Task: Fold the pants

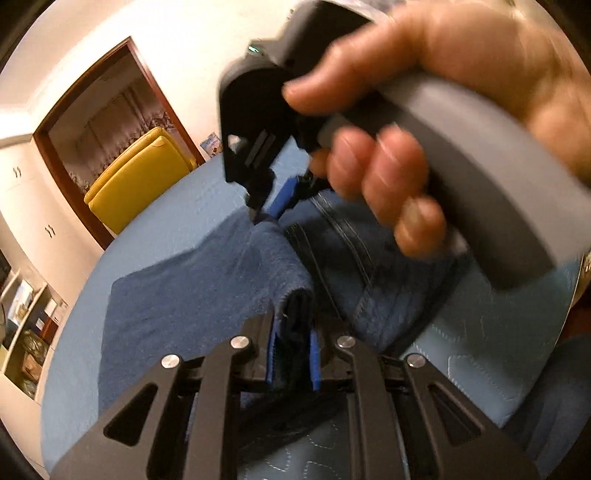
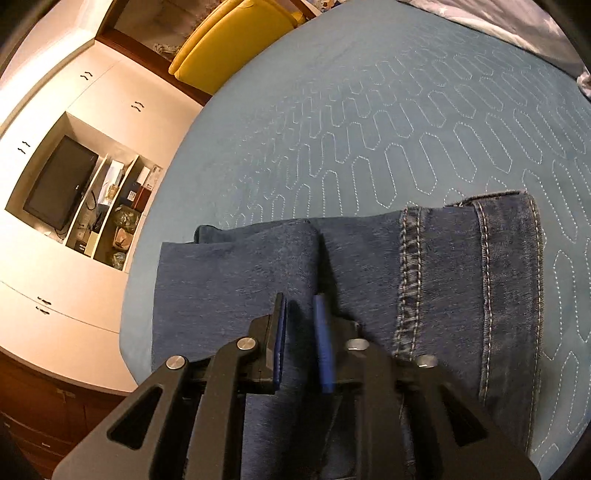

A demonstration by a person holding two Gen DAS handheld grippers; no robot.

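Blue denim pants [image 1: 177,295] lie folded on the blue quilted bed [image 1: 155,229]. My left gripper [image 1: 293,343] is shut on a folded edge of the pants, which fills the gap between its blue pads. The right gripper [image 1: 271,206] shows in the left wrist view, held by a hand, its tips pinching the same fold farther along. In the right wrist view the right gripper [image 2: 303,325] sits over the pants [image 2: 443,277], and a raised ridge of denim runs between its blue pads [image 2: 323,350].
A yellow armchair [image 1: 140,184] stands past the bed's far edge in a doorway. White cabinets with a dark TV [image 2: 59,184] and cluttered shelves stand left of the bed. Bare quilted bedspread [image 2: 369,110] stretches beyond the pants. A pale pillow [image 2: 517,29] lies at the far right.
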